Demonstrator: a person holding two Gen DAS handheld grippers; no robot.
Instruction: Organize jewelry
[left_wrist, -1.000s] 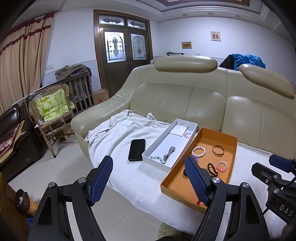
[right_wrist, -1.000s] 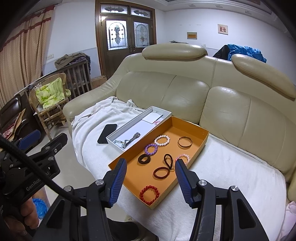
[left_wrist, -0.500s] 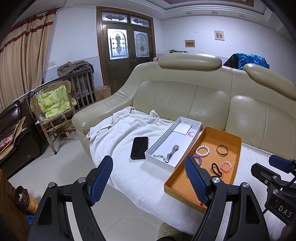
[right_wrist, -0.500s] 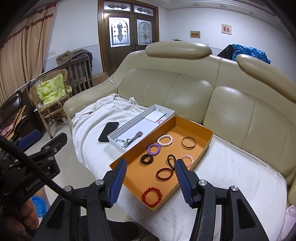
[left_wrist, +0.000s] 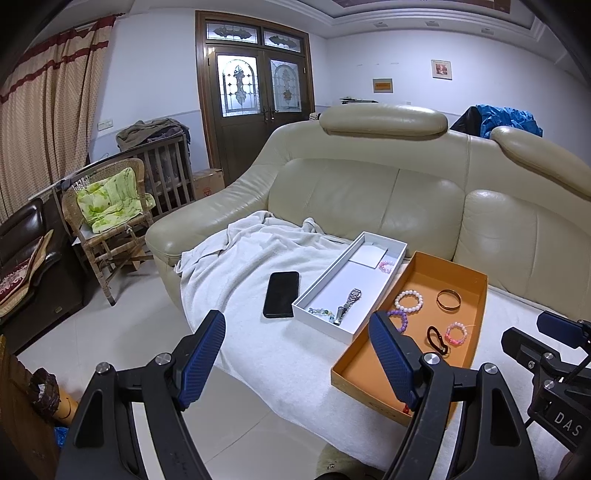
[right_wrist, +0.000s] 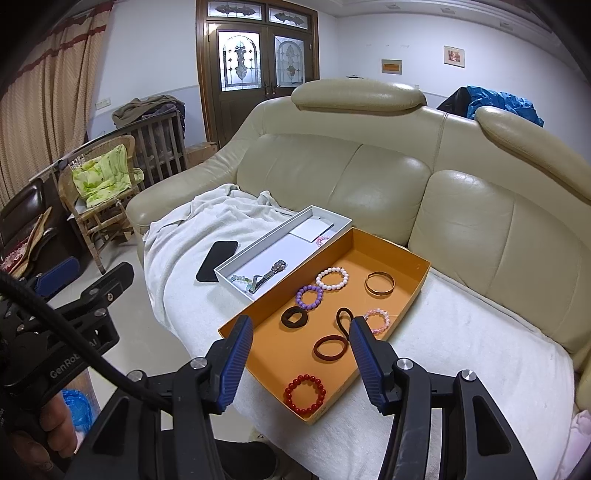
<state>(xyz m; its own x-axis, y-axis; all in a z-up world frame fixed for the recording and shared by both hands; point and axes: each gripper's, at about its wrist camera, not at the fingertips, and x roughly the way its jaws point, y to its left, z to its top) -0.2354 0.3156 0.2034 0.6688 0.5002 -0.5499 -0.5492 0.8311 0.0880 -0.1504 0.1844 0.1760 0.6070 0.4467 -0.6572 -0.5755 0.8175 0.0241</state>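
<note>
Both my left gripper and right gripper hang released and empty near the sofa edge, while the bracelets lie in the orange tray, right of the white box.

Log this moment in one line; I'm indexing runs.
phase: pre-grasp | left gripper: open, empty | right gripper: open, empty | bracelets: in orange tray
</note>
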